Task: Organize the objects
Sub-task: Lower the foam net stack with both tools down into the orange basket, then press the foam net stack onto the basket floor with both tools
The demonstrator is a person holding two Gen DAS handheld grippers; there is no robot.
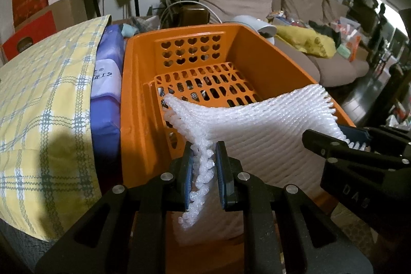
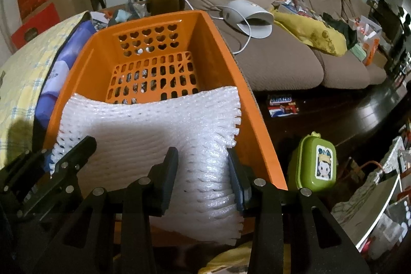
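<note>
Left wrist view: the left gripper (image 1: 204, 171) has its jaws pinched on the bunched edge of a white foam net sheet (image 1: 257, 125), which hangs between the blue pads (image 1: 223, 171) in a crumpled strand. From there the sheet spreads out over the near end of an orange basket (image 1: 143, 99), partly down inside it and draped over its near rim. At the sheet's far corner the right gripper (image 1: 357, 139) holds the edge.

In the right wrist view, the right gripper (image 2: 203, 176) has its jaws set wide, the foam net sheet (image 2: 154, 125) bulging between the pads and touching them. Whether this is a firm clamp, I cannot tell.

Beside the basket's left wall lie a purple package (image 1: 106, 84) and a yellow plaid cloth (image 1: 41, 94). A green lunch box (image 2: 313, 163) stands to the right of the orange basket (image 2: 257, 120), with a brown sofa (image 2: 282, 60) beyond.
</note>
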